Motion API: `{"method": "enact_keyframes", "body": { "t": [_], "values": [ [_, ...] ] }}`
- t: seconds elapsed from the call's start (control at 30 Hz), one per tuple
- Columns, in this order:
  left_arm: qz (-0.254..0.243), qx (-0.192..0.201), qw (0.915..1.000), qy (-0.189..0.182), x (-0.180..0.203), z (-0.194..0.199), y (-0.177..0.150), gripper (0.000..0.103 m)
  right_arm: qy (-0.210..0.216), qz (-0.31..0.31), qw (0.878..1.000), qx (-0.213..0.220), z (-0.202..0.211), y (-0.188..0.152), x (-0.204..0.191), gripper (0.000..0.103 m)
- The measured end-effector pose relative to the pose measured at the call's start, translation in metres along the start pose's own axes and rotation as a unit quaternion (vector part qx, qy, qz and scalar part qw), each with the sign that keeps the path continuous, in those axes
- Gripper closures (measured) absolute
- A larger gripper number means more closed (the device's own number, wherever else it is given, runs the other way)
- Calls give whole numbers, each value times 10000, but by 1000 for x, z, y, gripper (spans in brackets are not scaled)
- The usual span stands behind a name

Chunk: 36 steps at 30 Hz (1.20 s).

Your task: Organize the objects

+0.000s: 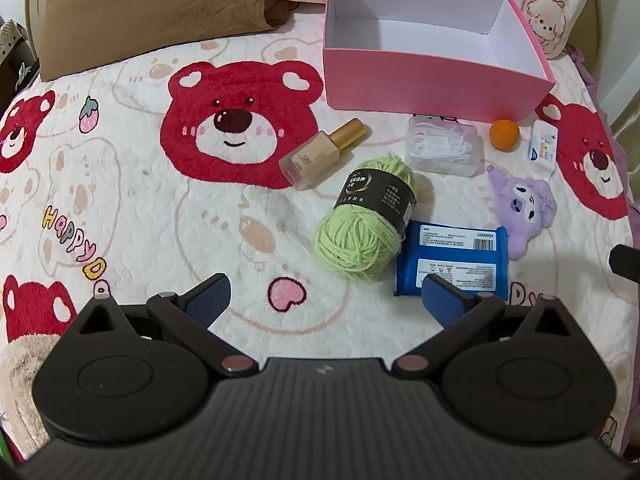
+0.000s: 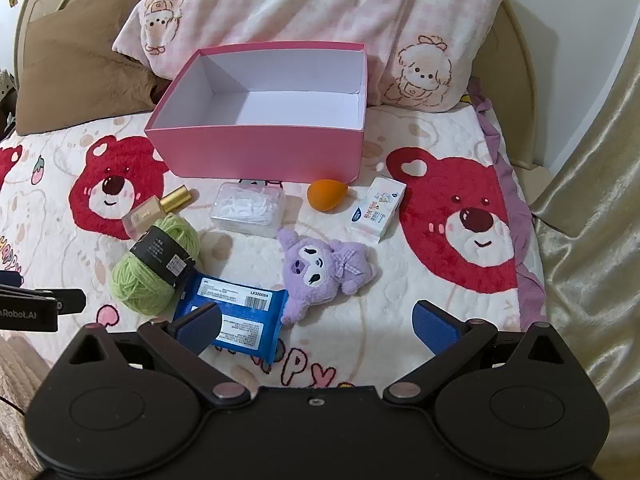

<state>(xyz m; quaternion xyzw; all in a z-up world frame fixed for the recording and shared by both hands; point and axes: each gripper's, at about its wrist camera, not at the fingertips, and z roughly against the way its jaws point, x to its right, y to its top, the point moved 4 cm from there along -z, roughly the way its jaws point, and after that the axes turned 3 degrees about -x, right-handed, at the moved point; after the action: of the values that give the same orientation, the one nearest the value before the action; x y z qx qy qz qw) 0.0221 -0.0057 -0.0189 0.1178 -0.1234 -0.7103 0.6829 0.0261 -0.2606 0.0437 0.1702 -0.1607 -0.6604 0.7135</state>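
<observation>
Both grippers, left (image 1: pixel 326 300) and right (image 2: pixel 316 320), are hovering with jaws spread wide, holding nothing. Box (image 2: pixel 256 152) is sitting empty beyond the clutter. Blue packet (image 2: pixel 232 316) is lying nearest, long axis crosswise, just ahead of the right gripper's left finger.

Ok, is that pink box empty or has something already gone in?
Empty. Both wrist views show only the bare white floor and walls inside the pink box; the floor strip just behind its front wall is hidden.
</observation>
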Motion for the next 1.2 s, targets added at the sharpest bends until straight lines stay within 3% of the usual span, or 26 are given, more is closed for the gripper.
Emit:
{"method": "enact_keyframes", "body": {
  "t": [1.2],
  "values": [
    [69,-113,9999,-30,-4,-8,-3,0,-77,76,9999,-73,-8,-2,-2,0]
  ]
}}
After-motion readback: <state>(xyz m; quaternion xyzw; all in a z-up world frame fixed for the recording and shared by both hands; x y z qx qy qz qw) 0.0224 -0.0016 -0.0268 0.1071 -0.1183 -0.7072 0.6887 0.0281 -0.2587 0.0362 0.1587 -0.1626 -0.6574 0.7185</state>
